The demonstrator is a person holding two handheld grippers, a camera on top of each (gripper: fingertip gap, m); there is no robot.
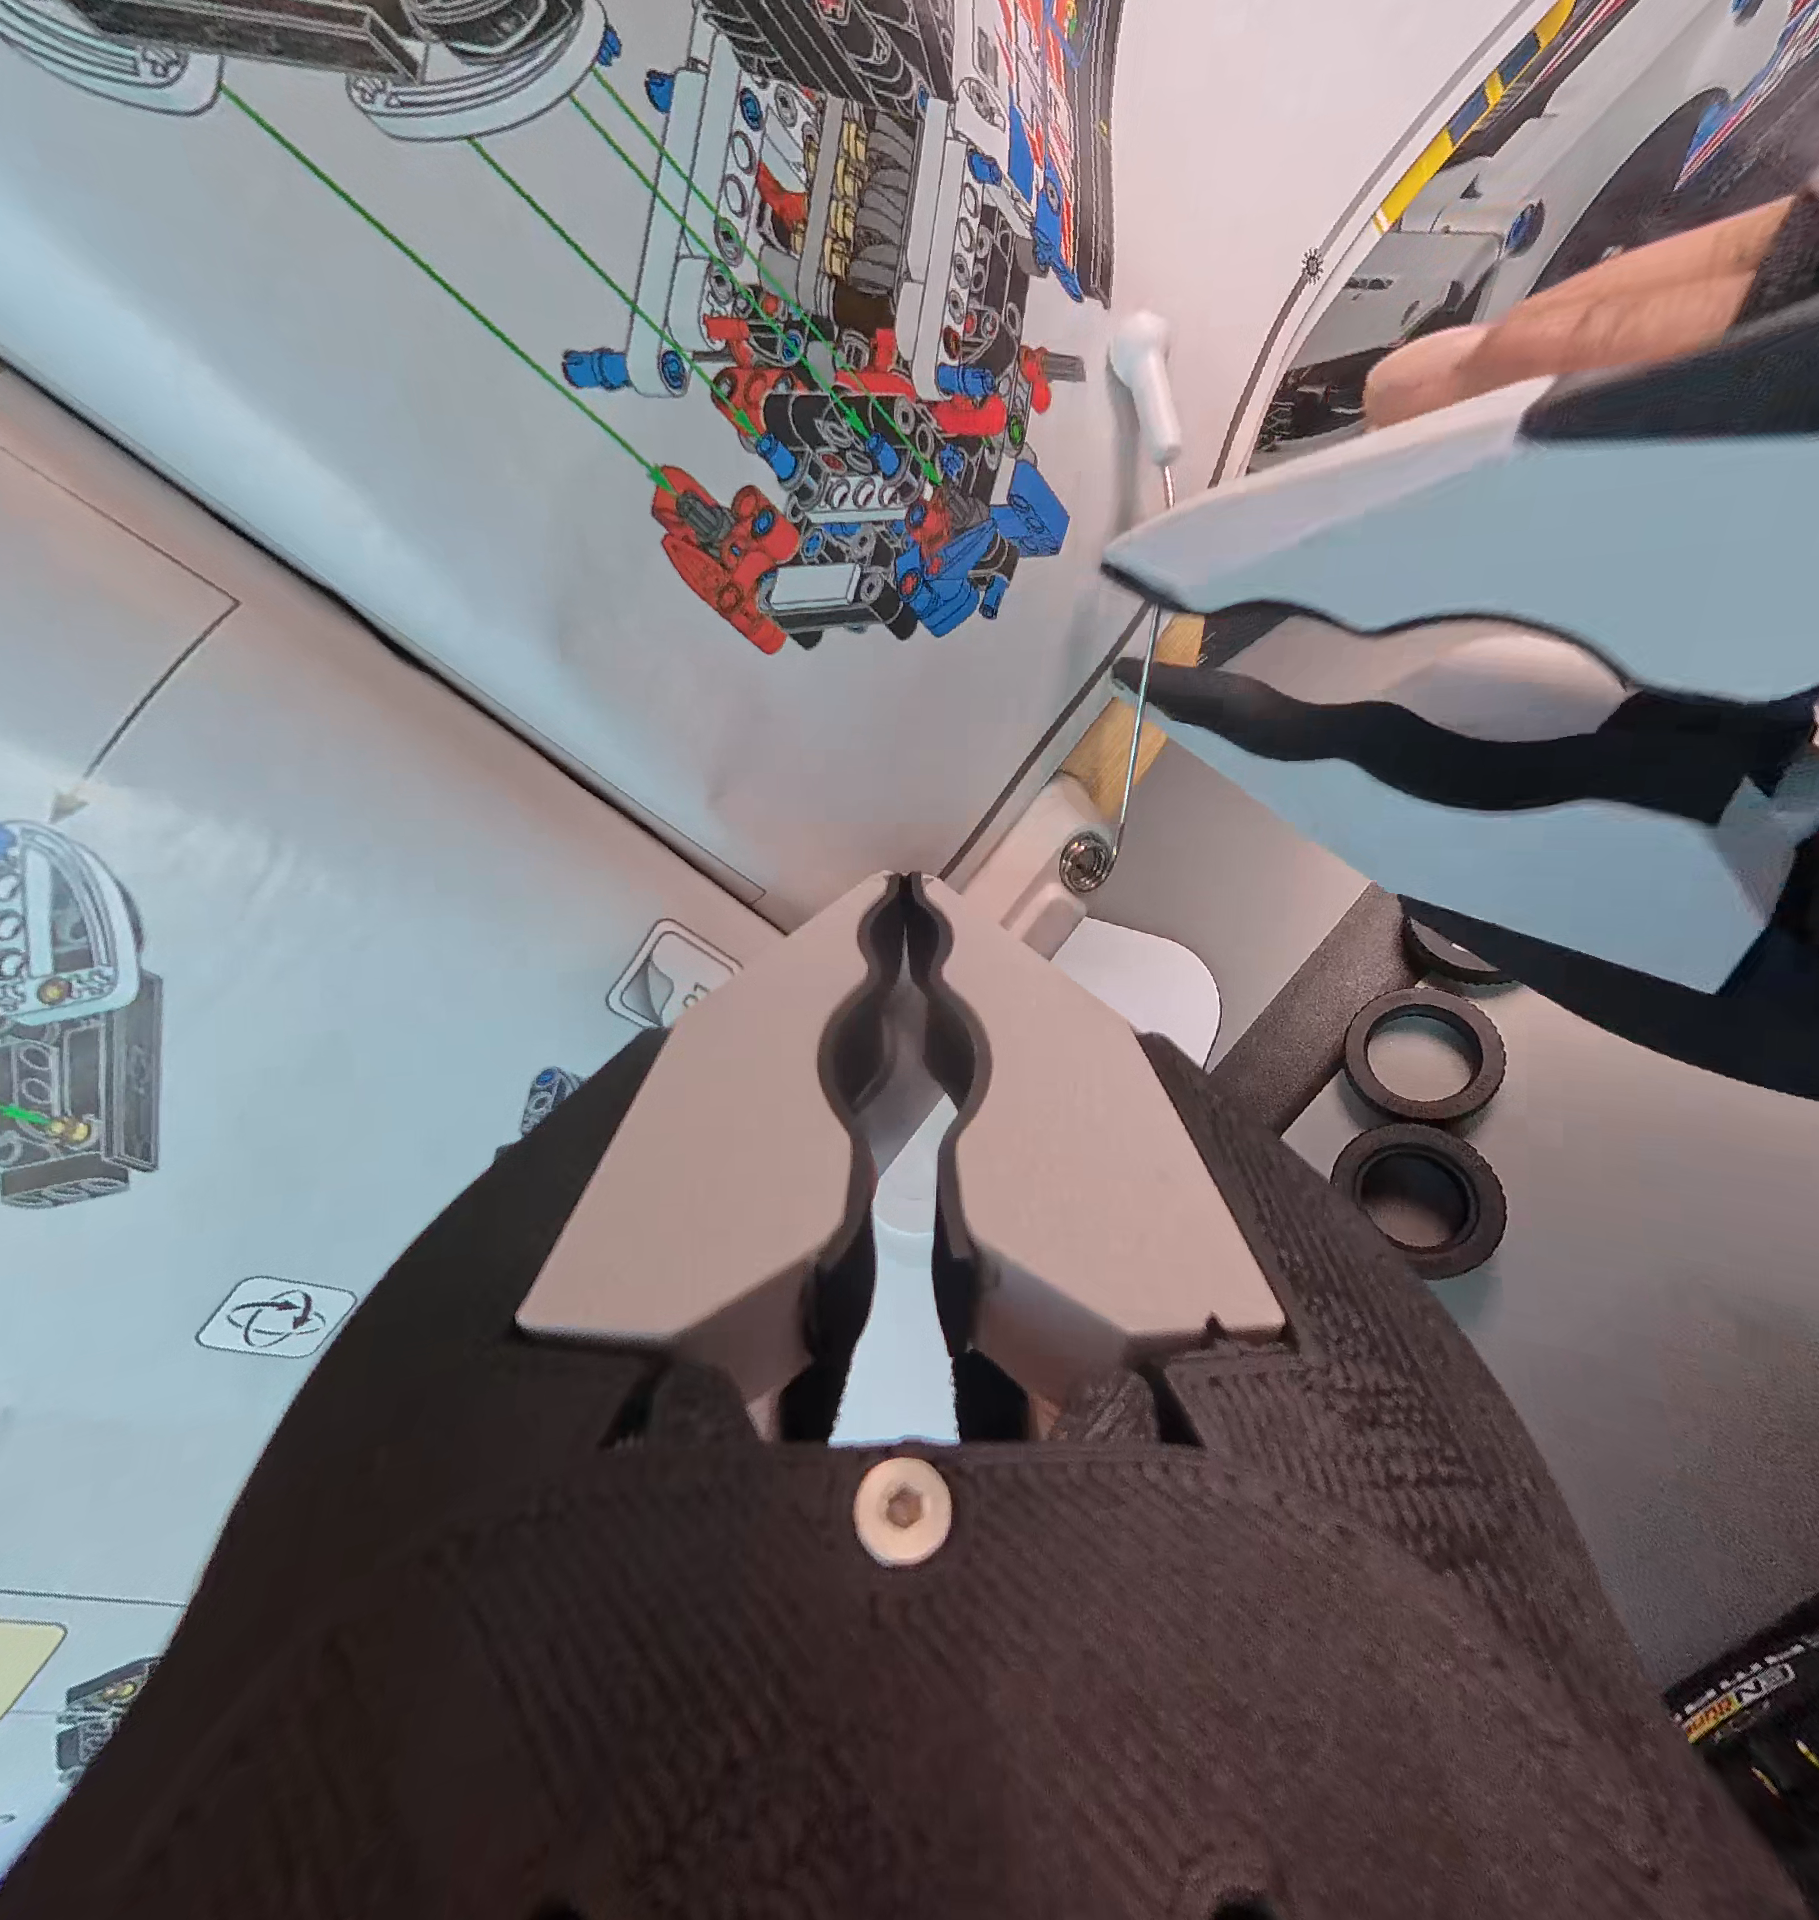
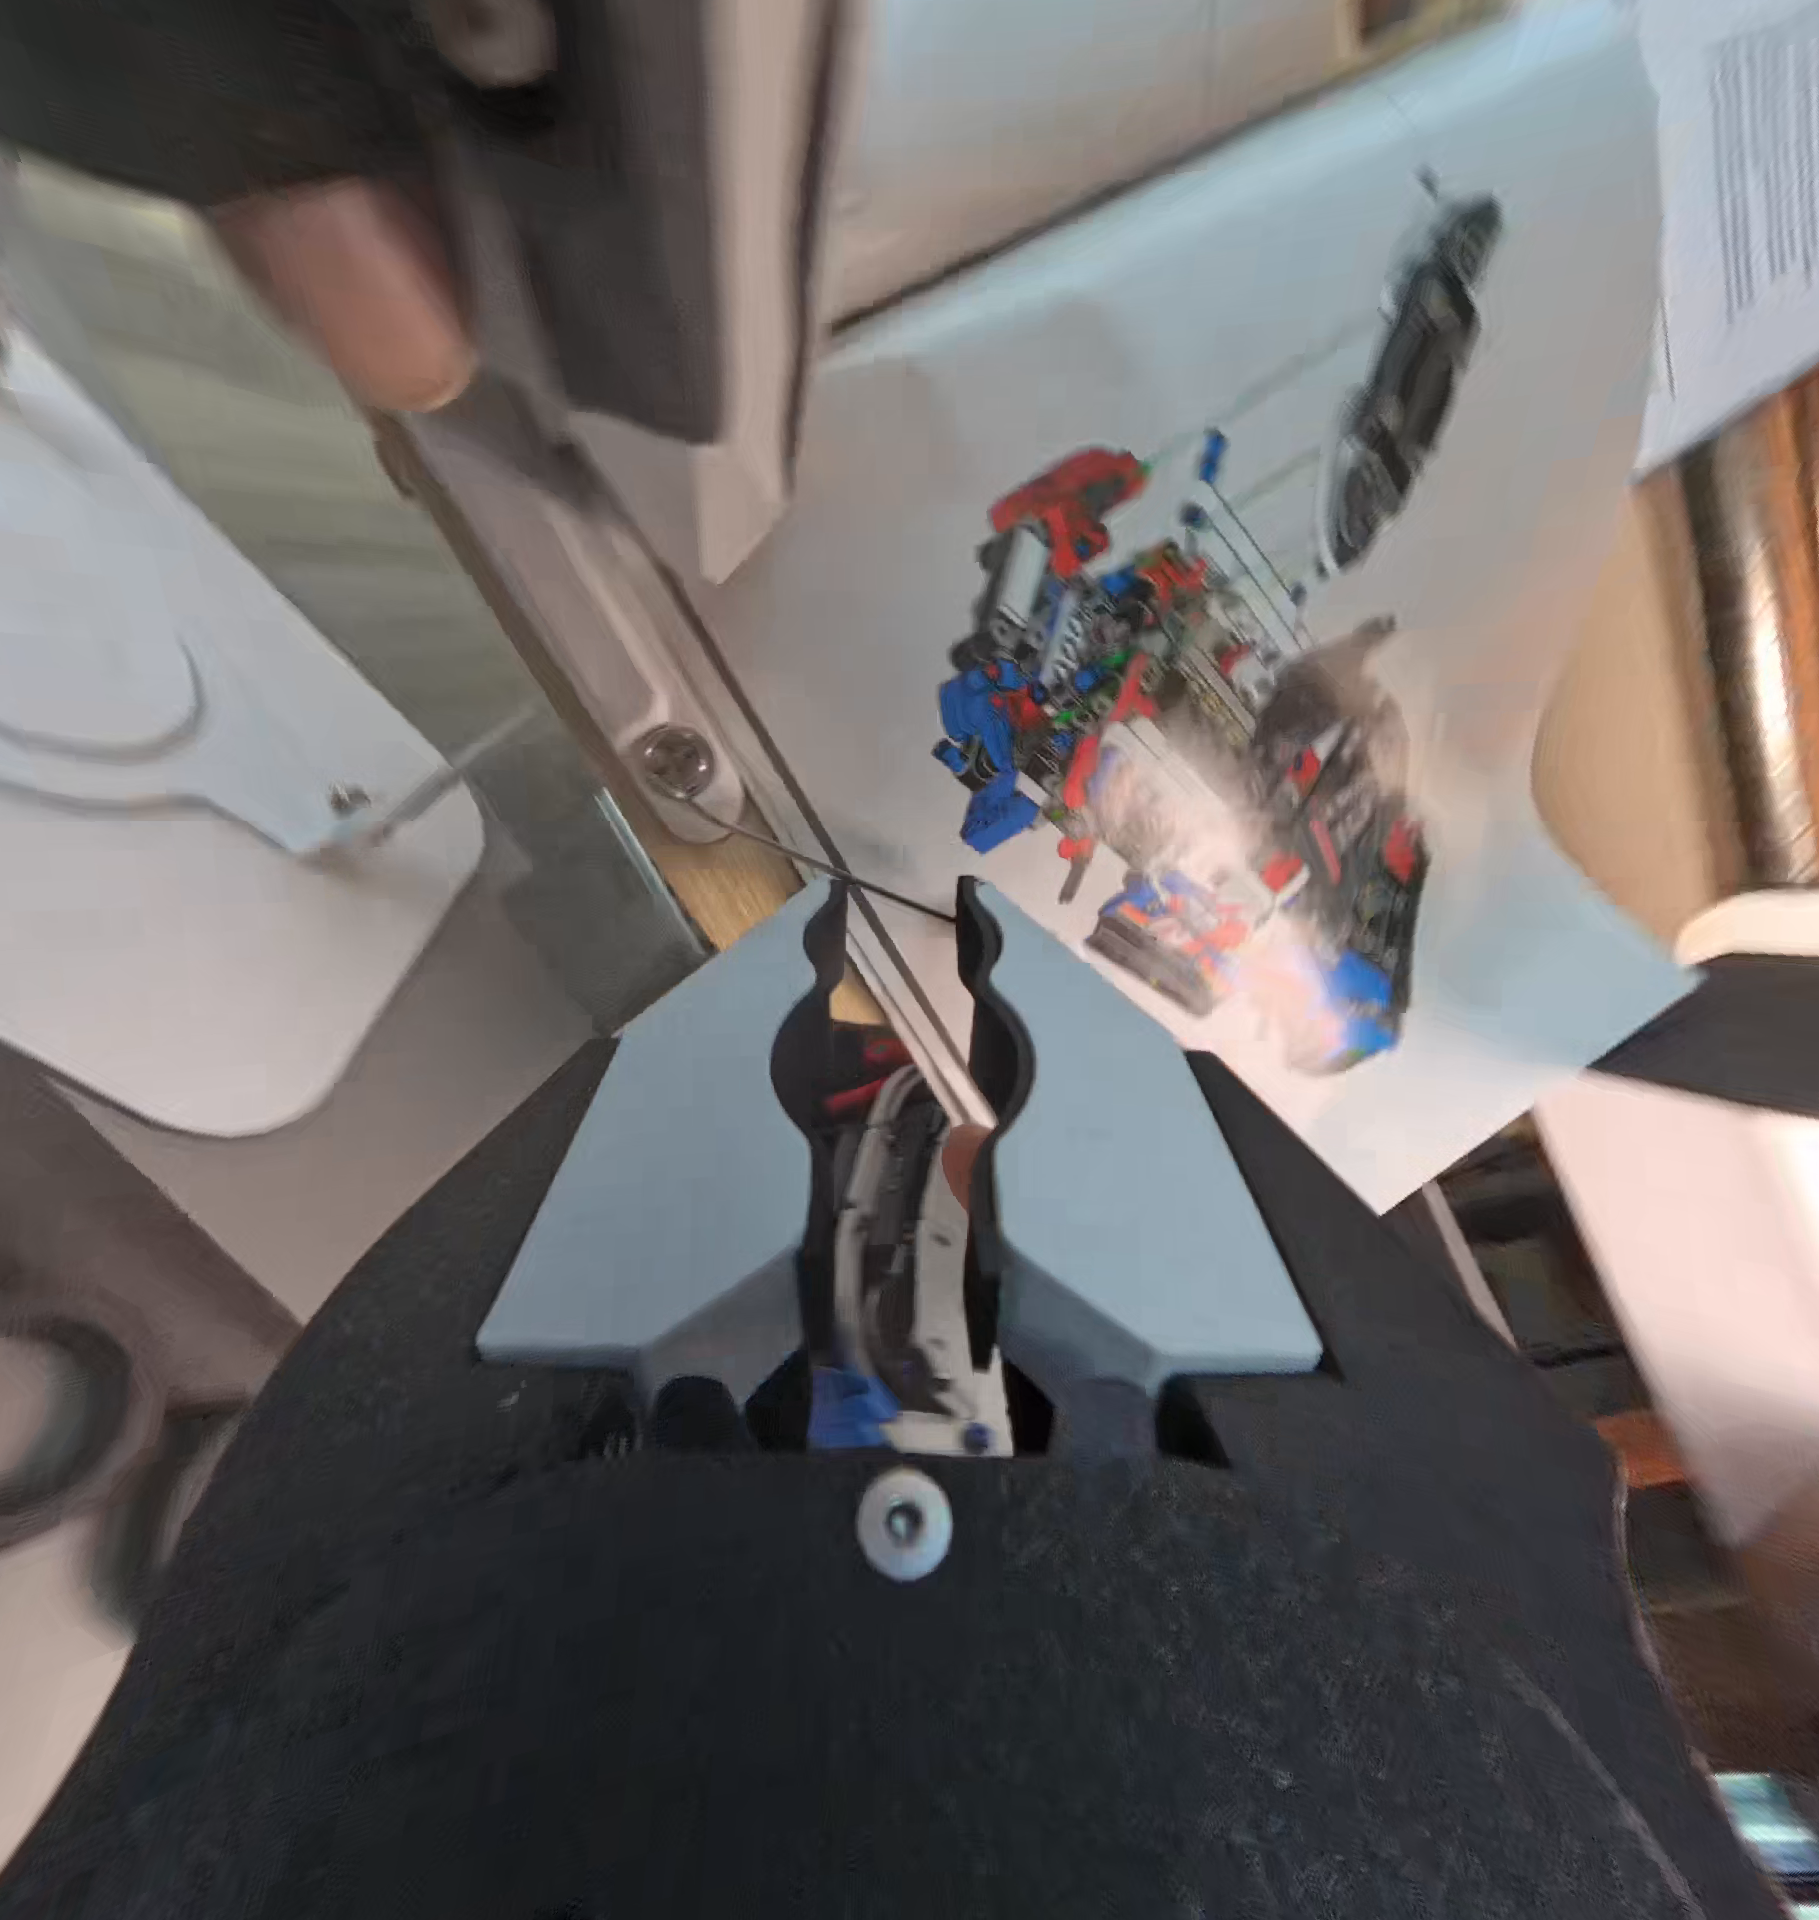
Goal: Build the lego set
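Instruction booklet (image 1: 365, 727) edge beside left gripper (image 1: 911, 883)

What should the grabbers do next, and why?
Probably reach for a black tyre. The left gripper is shut and the right gripper open, neither holding anything, both over the open instruction booklet, with two tyres lying nearby.

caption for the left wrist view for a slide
Shut left gripper over the open instruction booklet, right gripper and two black tyres alongside.
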